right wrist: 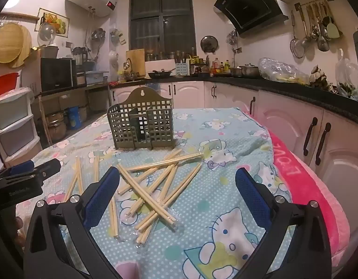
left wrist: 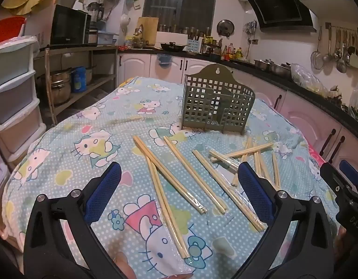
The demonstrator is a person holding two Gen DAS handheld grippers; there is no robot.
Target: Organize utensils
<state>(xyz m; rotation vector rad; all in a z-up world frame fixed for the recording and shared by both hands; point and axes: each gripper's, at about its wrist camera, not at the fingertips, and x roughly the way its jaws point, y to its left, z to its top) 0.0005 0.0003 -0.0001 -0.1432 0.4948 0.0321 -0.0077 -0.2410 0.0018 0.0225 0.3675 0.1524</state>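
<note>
Left gripper (left wrist: 179, 181): blue-padded jaws spread wide, nothing between them, hovering over the pale wooden chopsticks (left wrist: 169, 174), some in clear plastic sleeves, scattered on the blue cartoon-cat patterned cloth (left wrist: 86, 144). Olive-green perforated plastic utensil caddy (right wrist: 141, 125) stands upright behind the pile. Right gripper (right wrist: 177, 181): jaws fully apart, empty, above the crossed heap.

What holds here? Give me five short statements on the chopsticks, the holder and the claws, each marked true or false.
1. Both the left claw and the right claw are open and empty. True.
2. The green holder lies tipped on its side. False: it stands upright.
3. The chopsticks lie loose on the cloth. True.
4. Chopsticks already stand in the holder. False: none are visible in it.
5. The holder's walls are solid. False: a square-holed grid.
</note>
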